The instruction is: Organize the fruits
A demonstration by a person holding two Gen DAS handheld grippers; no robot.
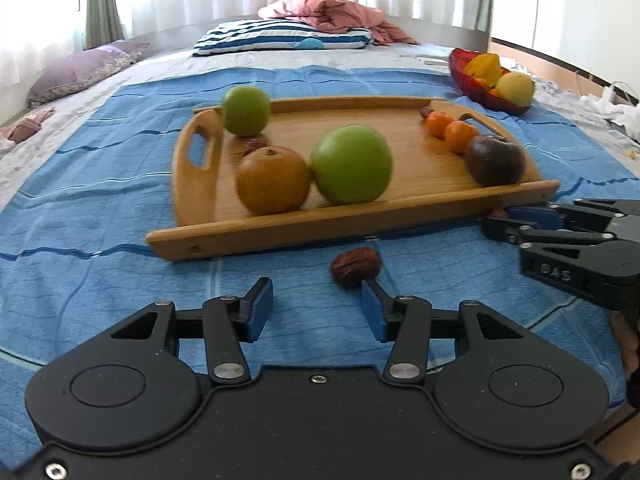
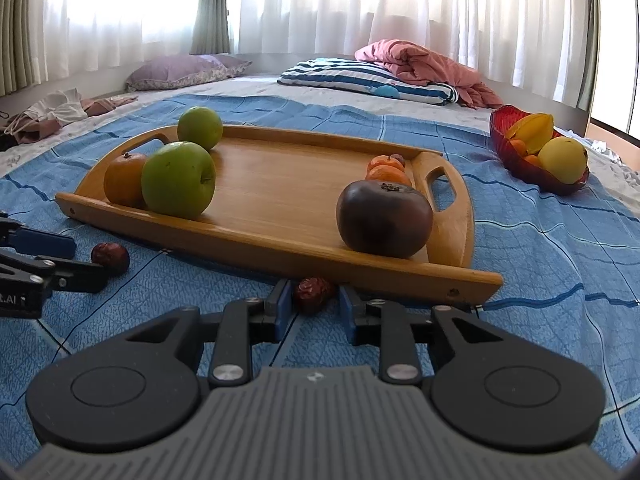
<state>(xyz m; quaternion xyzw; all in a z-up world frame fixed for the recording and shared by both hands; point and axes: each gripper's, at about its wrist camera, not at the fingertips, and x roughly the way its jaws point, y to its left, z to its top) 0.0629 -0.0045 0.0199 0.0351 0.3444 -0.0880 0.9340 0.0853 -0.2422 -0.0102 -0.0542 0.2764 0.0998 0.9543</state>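
Fingers of the left gripper (image 1: 316,304) spread wide, nothing between them, blue pads low over the blue blanket (image 1: 80,200). One dried red date (image 1: 355,266) on the blanket just ahead of the right-hand fingertip, close to touching it, slightly outside the gap. Right gripper (image 2: 311,304) partly open, a second dried date (image 2: 313,294) sitting between its blue pads on the blanket, hard against the near rim of the wooden tray (image 2: 280,252); whether the pads actually press on it cannot be told. Same right gripper seen from the side at the right edge of the left view, tips by the tray's near corner.

On the tray, at its left end: a big green apple (image 1: 351,165) touching an orange (image 1: 273,180), a smaller green apple (image 1: 245,111) farther back by the handle, a small dark date between them. At the right end: a dark purple-brown fruit (image 1: 495,160) near the front rim, two small tangerines (image 1: 450,130) in a row behind it, one more reddish date at the far corner. Middle of the tray bare wood.

Farther right, apart from the tray, a red glass bowl (image 1: 464,76) holding a yellow starfruit, a pale yellow round fruit and some small orange ones. Beyond: a striped pillow (image 1: 280,38), a pink quilt (image 1: 332,12), a purple pillow (image 1: 80,68), white curtains (image 2: 320,8) with daylight behind.
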